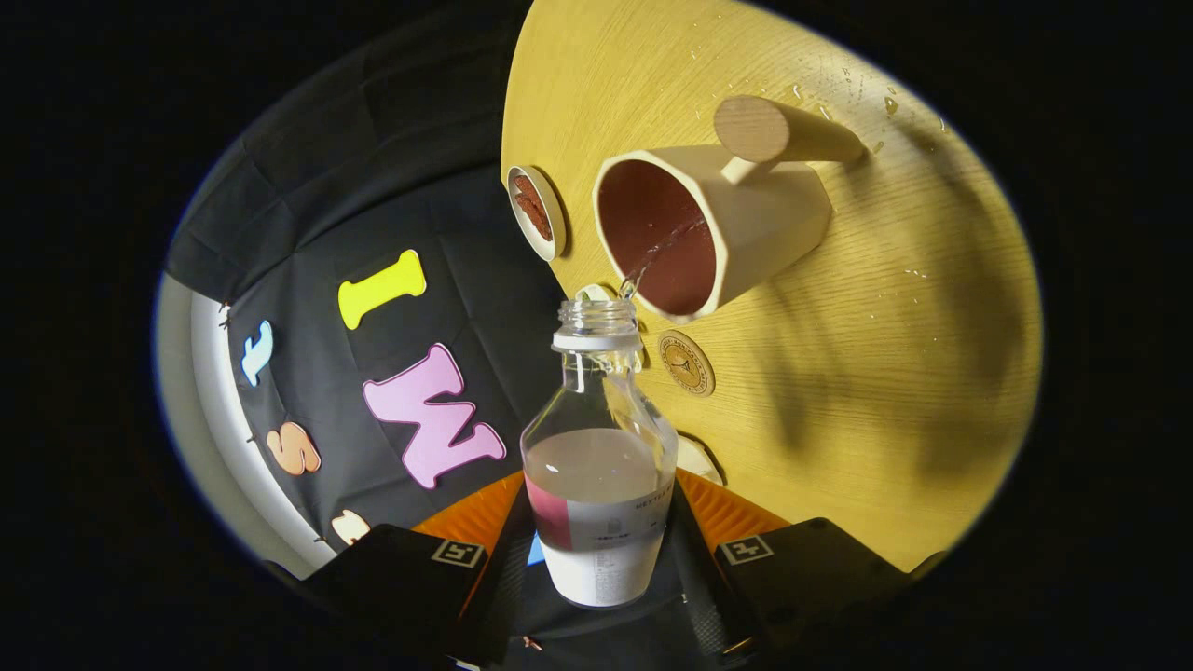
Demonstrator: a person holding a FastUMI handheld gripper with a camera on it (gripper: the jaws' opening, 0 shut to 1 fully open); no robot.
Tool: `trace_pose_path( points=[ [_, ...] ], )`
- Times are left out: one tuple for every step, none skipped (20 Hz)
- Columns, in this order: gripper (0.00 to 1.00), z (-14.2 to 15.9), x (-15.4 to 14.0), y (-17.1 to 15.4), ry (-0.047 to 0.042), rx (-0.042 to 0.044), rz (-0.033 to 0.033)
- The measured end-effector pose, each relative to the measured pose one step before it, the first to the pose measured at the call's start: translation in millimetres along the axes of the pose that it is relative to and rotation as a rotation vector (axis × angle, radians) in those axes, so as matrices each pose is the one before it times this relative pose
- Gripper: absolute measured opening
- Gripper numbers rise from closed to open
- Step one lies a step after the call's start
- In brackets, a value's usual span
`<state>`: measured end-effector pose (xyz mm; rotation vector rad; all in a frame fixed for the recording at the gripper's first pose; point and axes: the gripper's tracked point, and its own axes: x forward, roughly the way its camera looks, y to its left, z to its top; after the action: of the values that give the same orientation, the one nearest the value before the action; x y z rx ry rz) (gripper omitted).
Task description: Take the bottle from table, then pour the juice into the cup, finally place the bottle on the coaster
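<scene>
The gripper [601, 559] was clamped on the bottle [599, 466], both fingers pressed to its lower body, and held it tipped with its open mouth at the rim of the cup [713, 224] on the desk [885, 373]. A thin stream ran into the cup, so pouring was under way. Next, the bottle should be righted and carried to what was probably the coaster [537, 212], just beside the cup.
</scene>
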<state>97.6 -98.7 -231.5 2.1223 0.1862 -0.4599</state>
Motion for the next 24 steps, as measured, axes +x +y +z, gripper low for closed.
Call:
trace_pose_path(
  points=[
    [0.76,0.25,0.44,1.01,-0.00288,0.01464,0.00392],
    [0.76,-0.4,0.07,1.99,-0.00204,0.01376,0.00416],
    [0.76,0.91,0.74,1.46,-0.00452,0.01088,0.00321],
    [0.76,0.04,0.37,1.89,-0.00537,0.01014,0.00359],
    [0.76,0.14,1.03,1.83,-0.00407,0.01061,0.00434],
    [0.76,-0.62,0.7,2.15,-0.00213,0.01076,0.00221],
    [0.76,-0.65,1.08,1.47,-0.00071,0.00948,0.00249],
    [0.76,-0.8,0.39,1.46,-0.00095,0.00748,0.00368],
    [0.76,-0.34,0.38,1.25,-0.00096,0.00545,0.00187],
    [0.76,-0.3,0.25,1.0,-0.00114,0.00548,0.00209],
    [0.76,-0.66,-0.05,0.72,0.00024,0.00557,0.00116],
    [0.76,-0.28,-0.13,0.99,-0.00019,0.00488,0.00183],
    [0.76,0.31,0.4,0.41,-0.00096,0.00382,0.00089],
    [0.76,0.48,-0.37,1.37,-0.00104,0.00315,0.00088],
    [0.76,0.37,0.27,0.01,-0.00298,0.00289,-0.00147],
    [0.76,1.13,0.44,-0.09,-0.0015,0.00516,-0.00691],
    [0.76,-0.07,-0.09,0.24,-0.00021,0.00561,-0.00544],
    [0.76,0.29,-0.11,0.96,0.00057,0.00638,-0.00496],
    [0.76,-0.16,0.24,0.78,0.00142,0.00769,-0.00132],
    [0.76,0.11,-0.11,1.07,-0.00001,0.0077,-0.00007],
    [0.76,0.23,0.55,-0.25,0.00145,0.00935,-0.00105],
    [0.76,0.23,-0.42,1.2,-0.00002,0.01036,0.00265],
    [0.76,0.93,-0.3,0.75,-0.00202,0.00977,0.00245],
    [0.76,0.79,-0.24,1.65,-0.00368,0.0106,0.00783]
  ],
)
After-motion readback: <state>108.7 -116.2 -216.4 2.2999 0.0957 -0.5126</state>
